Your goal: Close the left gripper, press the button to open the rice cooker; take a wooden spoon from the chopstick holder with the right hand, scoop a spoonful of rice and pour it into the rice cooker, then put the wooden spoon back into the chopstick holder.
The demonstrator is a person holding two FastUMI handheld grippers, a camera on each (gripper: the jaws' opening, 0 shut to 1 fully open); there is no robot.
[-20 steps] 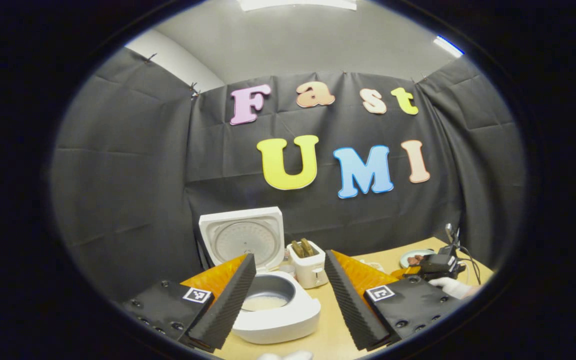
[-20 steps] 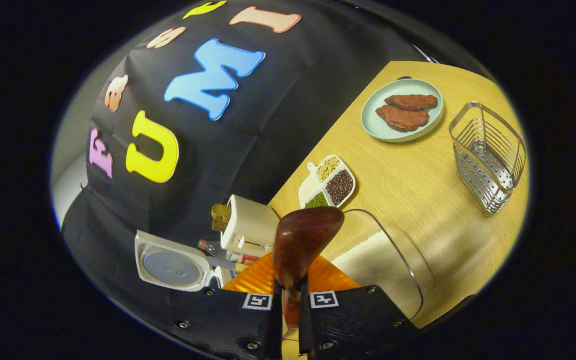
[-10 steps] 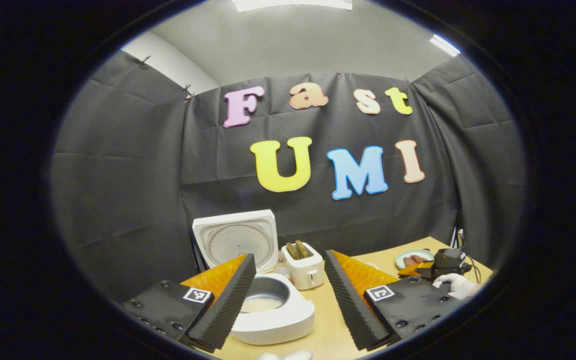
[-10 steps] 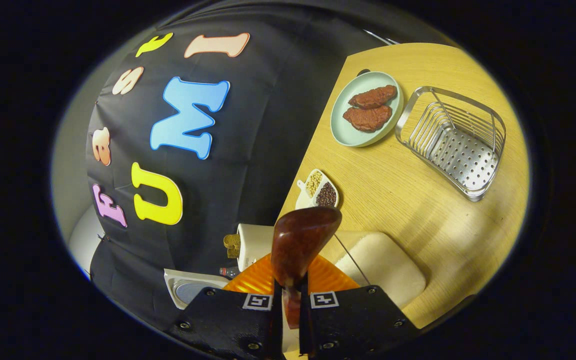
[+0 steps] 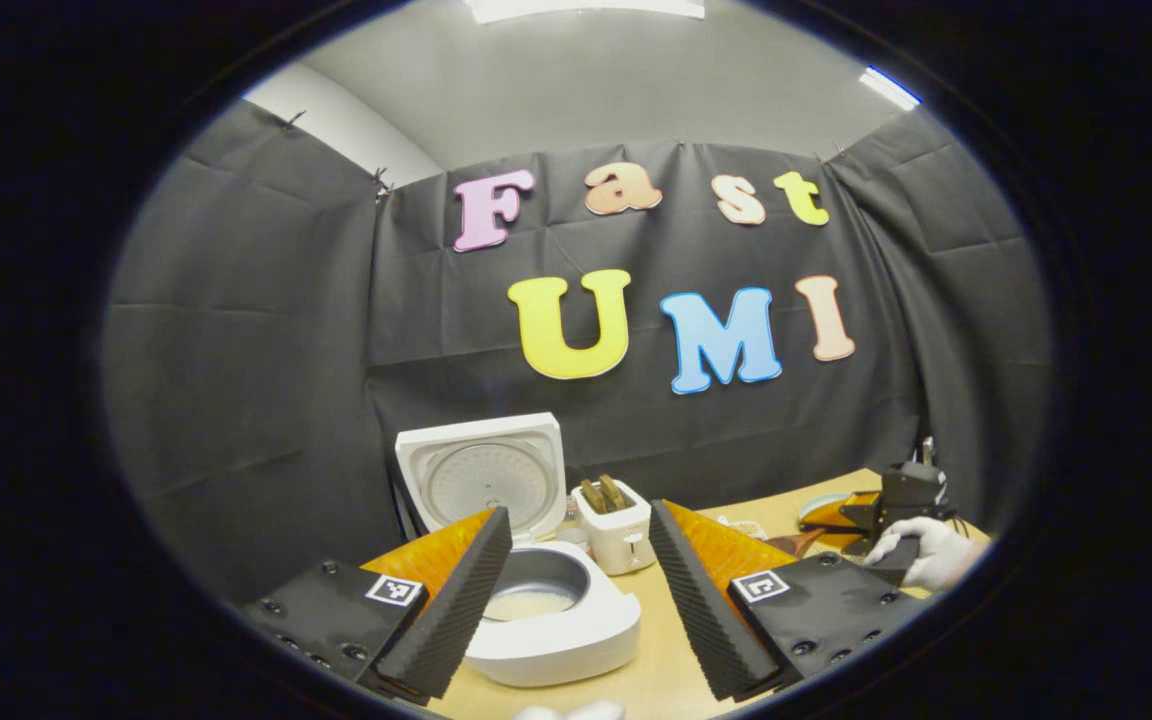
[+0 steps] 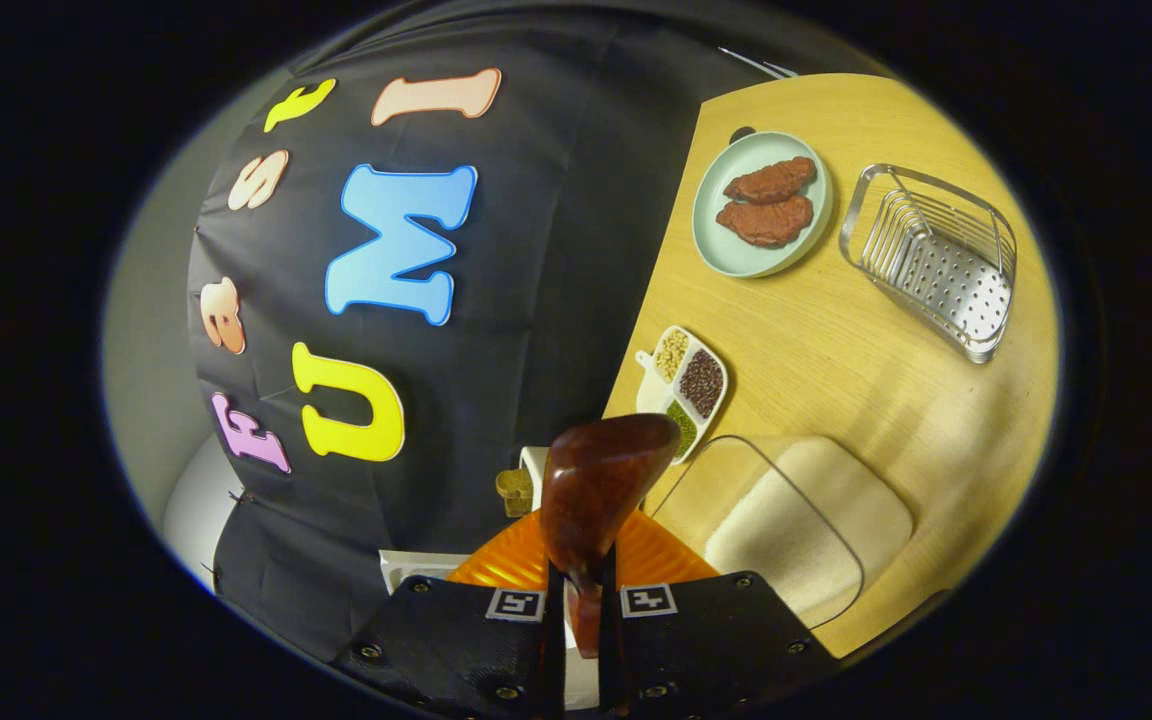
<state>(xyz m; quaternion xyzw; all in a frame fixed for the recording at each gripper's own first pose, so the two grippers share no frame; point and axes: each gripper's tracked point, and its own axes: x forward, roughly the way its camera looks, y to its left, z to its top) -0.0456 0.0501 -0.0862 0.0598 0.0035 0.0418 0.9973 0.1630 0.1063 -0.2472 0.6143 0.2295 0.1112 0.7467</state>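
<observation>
Here right tongs [image 6: 581,600] pinch wooden spoon [image 6: 596,480].

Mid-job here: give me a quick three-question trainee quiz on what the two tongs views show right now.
1. True or false: the rice cooker has its lid shut.
2. What do the right tongs hold? A) a chopstick B) the wooden spoon C) the green plate
3. Fill in: the left tongs stand ____, with nothing between the fingers.

Key
1. False: the lid stands up and the inner pot shows some rice at its bottom.
2. B: both fingers press on the spoon's handle, its bowl above the rice container.
3. open
</observation>
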